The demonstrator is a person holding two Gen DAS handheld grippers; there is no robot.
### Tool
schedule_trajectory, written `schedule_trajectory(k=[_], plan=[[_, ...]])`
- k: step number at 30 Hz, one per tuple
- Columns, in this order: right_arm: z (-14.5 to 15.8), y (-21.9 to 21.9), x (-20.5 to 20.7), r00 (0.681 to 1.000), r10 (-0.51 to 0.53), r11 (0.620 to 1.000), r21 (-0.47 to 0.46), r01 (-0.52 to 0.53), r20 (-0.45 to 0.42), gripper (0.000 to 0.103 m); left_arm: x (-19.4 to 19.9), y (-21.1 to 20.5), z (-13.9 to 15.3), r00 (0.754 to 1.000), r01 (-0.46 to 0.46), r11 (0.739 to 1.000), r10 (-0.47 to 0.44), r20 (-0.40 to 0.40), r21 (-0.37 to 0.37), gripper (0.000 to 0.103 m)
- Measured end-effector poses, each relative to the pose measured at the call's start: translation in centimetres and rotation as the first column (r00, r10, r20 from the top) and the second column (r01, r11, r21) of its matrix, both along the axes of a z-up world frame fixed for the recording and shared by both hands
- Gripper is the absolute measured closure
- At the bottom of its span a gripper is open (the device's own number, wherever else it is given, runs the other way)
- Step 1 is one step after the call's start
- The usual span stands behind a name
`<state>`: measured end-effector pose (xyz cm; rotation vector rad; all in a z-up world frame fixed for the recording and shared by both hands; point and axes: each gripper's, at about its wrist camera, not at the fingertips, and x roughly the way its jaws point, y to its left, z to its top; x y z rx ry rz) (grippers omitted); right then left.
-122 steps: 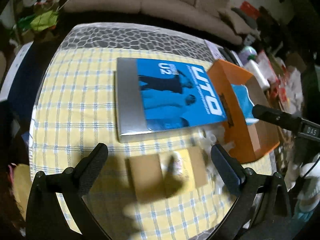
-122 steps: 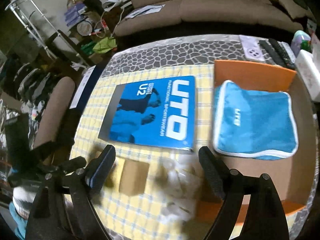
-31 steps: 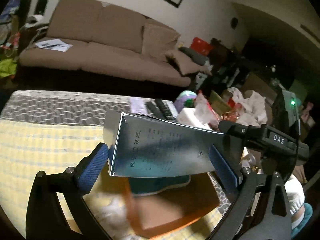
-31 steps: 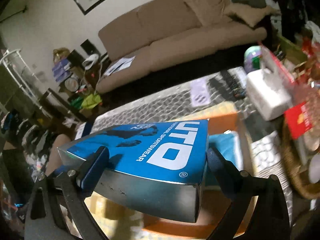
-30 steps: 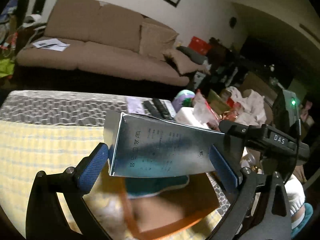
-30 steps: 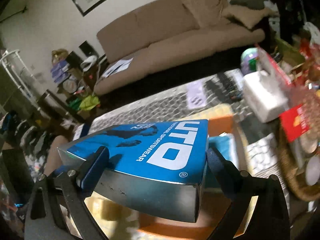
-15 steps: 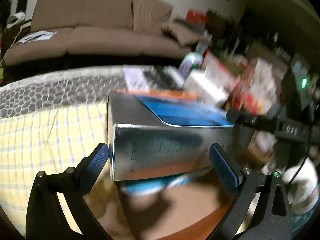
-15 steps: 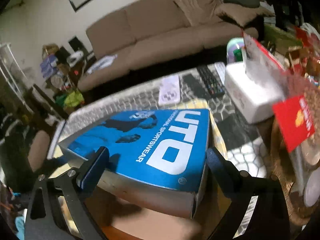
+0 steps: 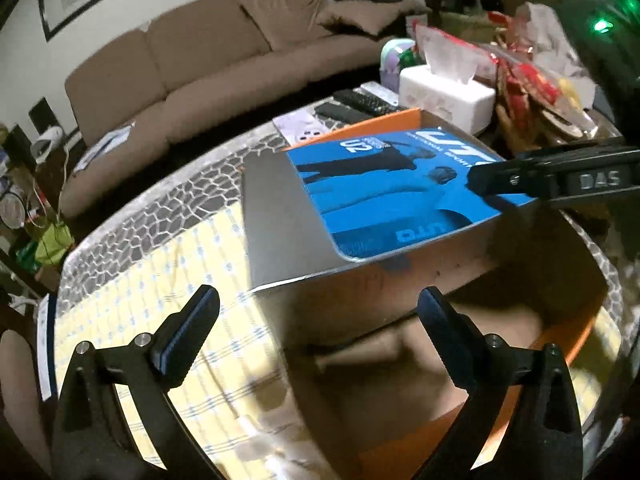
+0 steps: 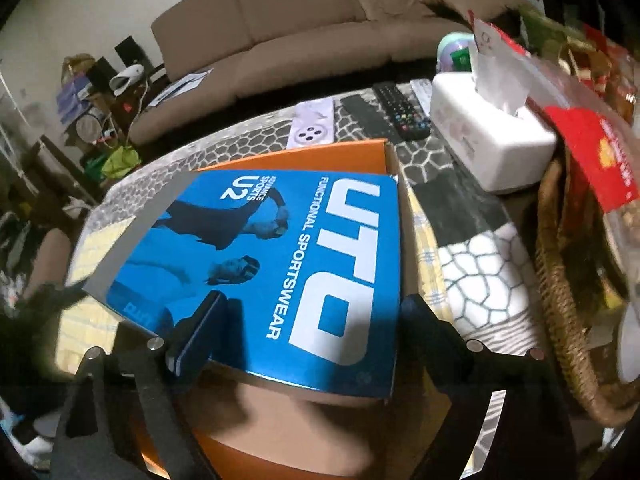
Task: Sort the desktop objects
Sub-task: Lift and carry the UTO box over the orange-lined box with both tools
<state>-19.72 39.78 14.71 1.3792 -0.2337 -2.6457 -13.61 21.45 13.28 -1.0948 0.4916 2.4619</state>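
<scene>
The blue box [image 10: 280,268] reads "UTO FUNCTIONAL SPORTSWEAR" in white, with "U2" and small print beside it toward 11 o'clock, and two figures printed on the lid; a grey band runs down its one side. It lies tilted across the open orange carton [image 9: 560,344], one end over the carton's far wall, the near end raised above the brown floor inside. One box, one carton. The left gripper [image 9: 316,328] hangs just short of the box with its jaws wide apart and nothing between them. The right gripper [image 10: 308,328] has its jaws closing, the box's near edge between them; one blue pad overlaps the lid at 8 o'clock, but whether the pads press on the box I cannot tell. In the left view that gripper's finger shows at 3 o'clock, marked "DAS". Past the carton, toward 1 o'clock, stand a white tissue box [image 10: 492,140], two dark remotes [image 10: 400,112] and a pale controller [image 10: 312,128]. A wicker basket [image 10: 560,320] crowds the right edge. A brown sofa [image 10: 300,20] fills the background.
</scene>
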Motion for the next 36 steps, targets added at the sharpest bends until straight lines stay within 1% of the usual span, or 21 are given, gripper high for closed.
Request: schedule_trajectory(k=[3,4,7,8,10,12,13,15,17,19,21,22,23,24,26,29,31,33,34,36], plan=[[0.6,-0.6,0.7,1.000,0.013,1.000,0.012,-0.013,-0.001,0.012,0.3,-1.5,0.6,1.000,-0.010,1.000,0.010,0.016,0.017,0.003],[1.0,-0.8,1.1,1.000,0.019,0.999,0.030,-0.018,-0.012,0.012,0.2,-1.9,0.6,0.999,-0.021,1.000,0.020,0.025,0.011,0.003],[2.7,-1.7,2.7,0.998,0.041,0.992,0.125,-0.034,-0.055,0.012,-0.2,-2.3,-0.4,0.997,-0.032,0.999,0.032,0.065,0.004,0.003],[3.3,-2.1,3.3,0.995,0.064,0.989,0.141,-0.054,-0.071,0.012,-0.3,-2.4,-0.6,0.996,-0.029,0.999,0.026,0.086,0.026,0.003],[3.7,-2.7,3.9,0.993,0.097,0.985,0.153,-0.085,-0.071,0.012,-0.4,-2.9,-1.2,0.986,-0.028,0.995,0.012,0.165,0.099,0.004],[3.4,-3.4,4.0,0.991,0.124,0.980,0.165,-0.115,-0.046,0.014,-0.5,-3.7,-1.7,0.974,-0.057,0.986,0.020,0.224,0.160,0.007],[3.0,-3.7,4.0,0.991,0.133,0.977,0.173,-0.127,-0.028,0.016,-0.6,-4.2,-1.8,0.967,-0.078,0.978,0.028,0.253,0.192,0.007],[1.9,-4.4,3.9,0.989,0.148,0.971,0.187,-0.147,0.008,0.017,-1.0,-4.9,-2.2,0.954,-0.110,0.968,0.039,0.298,0.226,0.007],[0.6,-4.9,3.7,0.987,0.154,0.964,0.212,-0.161,0.049,0.017,-1.3,-5.2,-2.7,0.942,-0.125,0.964,0.041,0.332,0.235,0.008],[-0.5,-4.9,3.3,0.985,0.150,0.957,0.237,-0.165,0.080,0.017,-1.6,-5.2,-3.1,0.936,-0.121,0.965,0.034,0.351,0.231,0.016],[-1.2,-4.3,3.1,0.988,0.130,0.957,0.249,-0.148,0.086,0.018,-1.6,-4.9,-3.7,0.929,-0.114,0.971,0.029,0.370,0.210,0.040],[-1.3,-4.0,2.9,0.990,0.110,0.955,0.266,-0.128,0.083,0.020,-1.5,-4.7,-4.0,0.925,-0.105,0.975,0.023,0.380,0.197,0.045],[-1.3,-3.6,2.7,0.993,0.092,0.953,0.283,-0.110,0.078,0.025,-1.3,-4.5,-4.4,0.924,-0.098,0.978,0.021,0.383,0.182,0.051],[-1.4,-3.3,2.5,0.993,0.087,0.954,0.281,-0.106,0.079,0.026,-1.2,-4.2,-4.7,0.923,-0.092,0.982,0.023,0.384,0.164,0.053],[-1.3,-2.8,2.3,0.993,0.090,0.959,0.261,-0.106,0.074,0.024,-0.8,-4.0,-5.4,0.918,-0.087,0.985,0.022,0.397,0.147,0.053],[-0.9,-3.5,2.8,0.994,0.094,0.946,0.307,-0.106,0.054,0.027,-0.6,-4.2,-6.2,0.911,-0.095,0.983,0.022,0.413,0.157,0.053],[-0.1,-4.1,3.5,0.993,0.114,0.951,0.285,-0.119,0.034,0.028,-0.7,-4.6,-6.4,0.903,-0.110,0.979,0.027,0.428,0.171,0.053],[0.6,-5.0,4.4,0.989,0.148,0.956,0.254,-0.148,0.021,0.028,-1.1,-5.1,-6.0,0.899,-0.130,0.973,0.034,0.436,0.191,0.054],[0.8,-5.5,4.8,0.985,0.169,0.959,0.226,-0.169,0.022,0.028,-1.3,-5.6,-5.4,0.902,-0.143,0.967,0.039,0.431,0.212,0.054],[0.5,-5.9,5.0,0.978,0.202,0.972,0.112,-0.207,0.058,0.028,-1.4,-6.4,-3.8,0.912,-0.147,0.955,0.031,0.408,0.256,0.054]])
